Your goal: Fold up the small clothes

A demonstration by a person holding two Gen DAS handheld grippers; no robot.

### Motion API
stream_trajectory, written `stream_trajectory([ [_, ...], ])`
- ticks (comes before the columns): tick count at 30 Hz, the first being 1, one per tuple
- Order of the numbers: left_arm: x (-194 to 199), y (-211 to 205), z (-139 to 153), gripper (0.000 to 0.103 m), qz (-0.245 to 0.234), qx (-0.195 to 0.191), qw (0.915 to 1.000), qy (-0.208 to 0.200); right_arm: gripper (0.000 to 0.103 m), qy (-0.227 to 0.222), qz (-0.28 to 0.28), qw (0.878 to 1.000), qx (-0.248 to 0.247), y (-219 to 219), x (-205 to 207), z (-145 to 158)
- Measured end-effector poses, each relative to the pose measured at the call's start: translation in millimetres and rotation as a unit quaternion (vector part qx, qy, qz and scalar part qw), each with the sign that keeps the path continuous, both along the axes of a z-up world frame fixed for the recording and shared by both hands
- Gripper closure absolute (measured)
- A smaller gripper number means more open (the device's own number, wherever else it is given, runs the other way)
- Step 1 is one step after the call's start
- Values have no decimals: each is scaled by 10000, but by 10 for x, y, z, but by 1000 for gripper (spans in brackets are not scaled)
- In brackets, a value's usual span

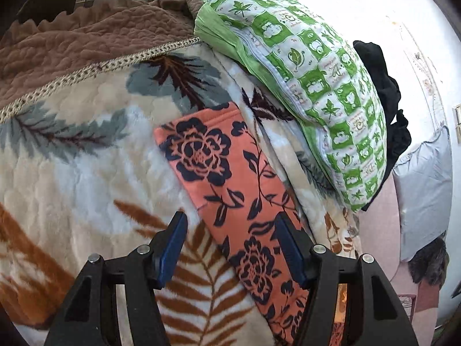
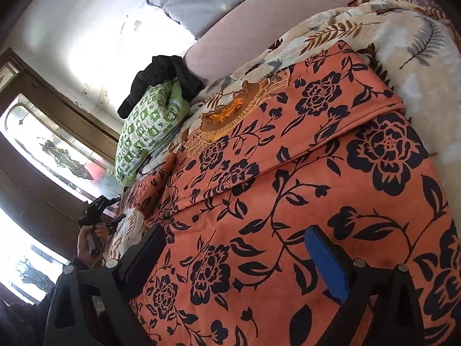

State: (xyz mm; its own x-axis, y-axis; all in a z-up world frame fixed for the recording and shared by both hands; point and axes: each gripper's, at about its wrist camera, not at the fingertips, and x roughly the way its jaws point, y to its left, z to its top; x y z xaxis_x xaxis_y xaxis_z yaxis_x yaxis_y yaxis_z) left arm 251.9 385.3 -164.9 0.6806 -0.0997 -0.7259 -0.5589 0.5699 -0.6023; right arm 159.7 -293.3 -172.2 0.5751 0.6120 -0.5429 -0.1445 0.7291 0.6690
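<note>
An orange garment with a dark flower print lies spread on a leaf-patterned blanket. One long narrow part of the garment runs diagonally under my left gripper. That gripper is open and hovers over the cloth with nothing pinched between its blue pads. In the right wrist view the garment's body fills the frame, folded over on itself, with an embroidered neckline at the far end. My right gripper stands open above it and grips nothing. A hand holds the left gripper off the garment's left side.
A green-and-white patterned pillow leans on the blanket's far side with black cloth behind it. A grey pillow and a pink sheet lie beyond. A brown quilt borders the blanket. A wooden glass-panelled door stands nearby.
</note>
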Motion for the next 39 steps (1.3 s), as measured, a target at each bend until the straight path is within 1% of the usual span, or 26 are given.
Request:
stream_trajectory([
  [1,48,26,-14,39,112,48,9999,47,4,1,-4,10000,3,-8,8,-8],
  [3,127,83,-90,39,226,-68,9996,152,4,39,-28,10000,49,-49,26,-39],
  [6,165,111,-194,39,484,-110,9985,246,4,41,-7,9999,115,-74,61,-64],
  [9,247,93,-197,40,517,78,9983,275,4,37,24,9998,209,-93,77,-77],
  [10,295,90,-193,46,526,166,9978,369,4,30,36,9997,225,-96,76,-77],
  [11,360,101,-200,79,511,304,9966,565,4,22,43,9997,234,-102,72,-78],
  [12,405,130,-216,98,453,352,9953,783,4,19,40,9997,247,-107,69,-79],
  [14,413,156,-216,98,548,358,9944,832,4,19,18,9997,260,-121,68,-86],
  [15,427,126,-166,99,566,499,9934,869,4,19,0,9997,248,-129,68,-88],
  [16,429,76,-83,99,567,686,9922,868,4,20,-24,9997,228,-134,70,-88],
  [17,429,-6,39,99,550,964,9901,857,4,15,-43,9997,230,-144,71,-85],
  [18,427,-135,217,99,460,1303,9876,746,4,2,-66,9997,252,-155,72,-82],
  [20,415,-540,677,99,92,2076,9775,360,4,-44,-135,9995,283,-195,62,-75],
  [21,393,-782,907,99,-127,2363,9715,107,4,-62,-171,9993,324,-223,47,-76],
  [22,357,-1047,1132,99,-378,2548,9661,-165,4,-59,-204,9990,400,-254,34,-80],
  [25,307,-1962,1694,99,-1210,2881,9454,-924,4,-62,-310,9976,612,-359,0,-62],
  [27,261,-2671,1934,99,-1810,3067,9248,-1335,4,-108,-420,9963,738,-435,-24,-24],
  [29,219,-3392,2023,99,-2445,3124,9034,-1626,4,-128,-506,9942,939,-517,-59,1],
  [31,211,-4044,1980,99,-3003,3099,8852,-1736,4,-141,-577,9924,1076,-579,-101,23],
  [32,200,-4326,1892,98,-3289,2993,8796,-1692,4,-157,-610,9916,1130,-608,-120,37],
  [34,241,-4862,1572,95,-3929,2693,8676,-1429,4,-194,-700,9900,1212,-664,-149,64],
  [35,268,-5093,1378,88,-4288,2467,8607,-1203,4,-207,-761,9889,1262,-693,-159,76],
  [36,307,-5296,1136,70,-4643,2195,8541,-827,4,-221,-816,9874,1338,-731,-170,78],
  [37,296,-5446,920,60,-4921,1992,8462,-457,4,-220,-866,9861,1402,-760,-173,79],
  [38,312,-5523,724,51,-5114,1907,8378,-115,4,-211,-912,9853,1426,-781,-174,80],
  [39,289,-5515,578,51,-5150,1945,8348,94,4,-204,-964,9851,1412,-796,-180,78],
])
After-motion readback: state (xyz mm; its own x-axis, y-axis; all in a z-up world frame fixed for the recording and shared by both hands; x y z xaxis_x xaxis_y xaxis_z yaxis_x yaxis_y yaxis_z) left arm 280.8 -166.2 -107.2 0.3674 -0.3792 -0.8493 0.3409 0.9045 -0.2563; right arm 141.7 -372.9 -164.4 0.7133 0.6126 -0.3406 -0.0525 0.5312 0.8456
